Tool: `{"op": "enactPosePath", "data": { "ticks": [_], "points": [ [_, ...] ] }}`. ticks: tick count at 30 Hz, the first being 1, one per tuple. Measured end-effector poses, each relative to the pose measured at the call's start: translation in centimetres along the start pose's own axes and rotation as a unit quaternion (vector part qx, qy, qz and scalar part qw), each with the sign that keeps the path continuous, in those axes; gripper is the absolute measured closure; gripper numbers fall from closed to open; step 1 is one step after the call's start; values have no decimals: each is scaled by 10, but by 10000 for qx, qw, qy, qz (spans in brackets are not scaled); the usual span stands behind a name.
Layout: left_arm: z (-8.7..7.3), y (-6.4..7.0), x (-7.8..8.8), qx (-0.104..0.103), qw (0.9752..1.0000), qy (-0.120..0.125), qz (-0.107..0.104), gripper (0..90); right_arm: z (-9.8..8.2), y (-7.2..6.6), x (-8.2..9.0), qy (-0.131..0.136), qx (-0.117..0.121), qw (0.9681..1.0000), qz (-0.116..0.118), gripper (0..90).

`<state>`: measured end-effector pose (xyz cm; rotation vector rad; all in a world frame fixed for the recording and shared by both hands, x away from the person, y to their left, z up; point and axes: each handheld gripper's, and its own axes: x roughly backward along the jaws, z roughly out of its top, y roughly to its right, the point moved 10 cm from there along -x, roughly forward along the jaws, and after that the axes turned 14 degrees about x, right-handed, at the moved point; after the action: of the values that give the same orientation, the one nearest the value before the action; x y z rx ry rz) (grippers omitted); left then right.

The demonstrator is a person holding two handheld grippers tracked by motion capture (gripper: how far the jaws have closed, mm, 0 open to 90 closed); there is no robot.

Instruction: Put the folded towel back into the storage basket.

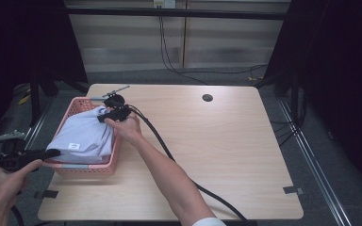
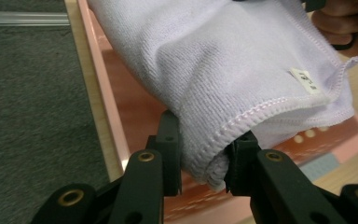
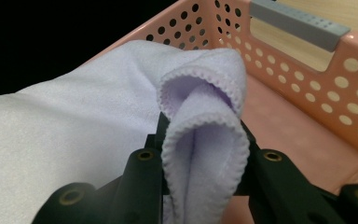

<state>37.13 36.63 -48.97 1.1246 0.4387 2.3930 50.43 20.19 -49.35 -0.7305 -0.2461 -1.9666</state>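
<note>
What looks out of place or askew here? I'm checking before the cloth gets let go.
Nothing damaged or spilled. The folded lilac towel is not flat in the pink basket: it spans above it, one end pinched by the left gripper, the other by the right gripper.

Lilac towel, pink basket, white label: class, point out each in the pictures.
lilac towel [image 1: 87, 132], high view, middle of the folded cloth.
pink basket [image 3: 307, 60], right gripper view, perforated side wall.
white label [image 2: 304, 80], left gripper view, tag sewn near the towel's hem.
</note>
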Motion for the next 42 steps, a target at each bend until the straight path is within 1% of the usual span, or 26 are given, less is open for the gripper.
{"op": "enactPosePath", "data": {
  "ticks": [1,2,4,7,9,10,11,13,15,16,17,18,20,22,23,25,28,30,32,34,35,36,38,39,41,42],
  "points": [
    [-1,0,-2,-50,10000,-39,27,717,-2,1,-2,-25,-16,10000,5,717],
    [-1,1,-3,-48,9999,-90,8,716,-4,2,-4,-49,-8,10000,-2,716],
    [-2,0,-8,-34,9999,-144,62,708,-6,5,-7,-27,-42,10000,-29,715],
    [-3,1,-13,-26,9997,-220,104,682,-11,9,-9,-96,-20,10000,-19,698],
    [-5,0,-15,-59,9994,-294,188,619,-13,12,-9,-130,-8,9999,-27,628],
    [-5,0,-15,-59,9994,-294,188,538,-14,13,-8,-79,-51,9999,-41,548],
    [-7,2,-15,20,9991,-396,128,493,-14,15,-7,-44,-55,10000,-31,487],
    [-7,4,-12,-17,9993,-360,117,435,-14,19,-4,-69,-37,9999,-106,426],
    [-2,7,-7,-26,9997,-208,157,363,-12,24,0,-43,-33,9999,-146,385],
    [0,9,-5,-27,9998,-138,172,352,-10,25,3,-12,-19,9999,-169,373],
    [3,12,-4,-35,9999,-86,133,348,-8,26,6,18,-36,9998,-178,372],
    [4,13,-3,-38,9999,-71,137,341,-7,26,10,33,-4,9999,-143,374],
    [6,18,-4,-86,9999,-30,143,346,-4,27,16,74,85,9998,-179,373],
    [7,24,-6,-114,9999,0,79,349,-3,27,23,115,124,9998,-84,372],
    [7,27,-7,-87,9999,11,52,348,-4,28,27,116,181,9997,-105,369],
    [7,30,-11,-45,9999,1,153,355,-7,28,35,174,209,9996,18,356],
    [8,41,-16,31,9999,126,-17,361,-13,31,52,256,285,9993,36,346],
    [8,50,-20,-45,9999,163,-23,360,-17,34,66,325,289,9990,45,336],
    [8,60,-24,-159,9998,135,-15,358,-21,38,80,367,302,9989,24,325],
    [7,71,-27,-282,9995,106,5,330,-25,41,94,400,344,9986,-9,320],
    [7,71,-27,-282,9995,106,5,323,-27,42,101,403,348,9986,-30,305],
    [6,78,-29,-355,9993,67,-13,323,-27,42,101,403,348,9986,-30,305],
    [6,88,-33,-322,9994,125,-55,294,-37,43,125,389,468,9981,-49,297],
    [4,96,-37,-407,9991,93,-63,297,-41,44,131,357,452,9983,-77,292],
    [0,107,-44,-497,9987,35,-146,319,-48,46,140,407,323,9987,-15,281],
    [-2,112,-48,-523,9984,-42,-190,322,-51,47,144,405,332,9986,-84,281]
  ]
}}
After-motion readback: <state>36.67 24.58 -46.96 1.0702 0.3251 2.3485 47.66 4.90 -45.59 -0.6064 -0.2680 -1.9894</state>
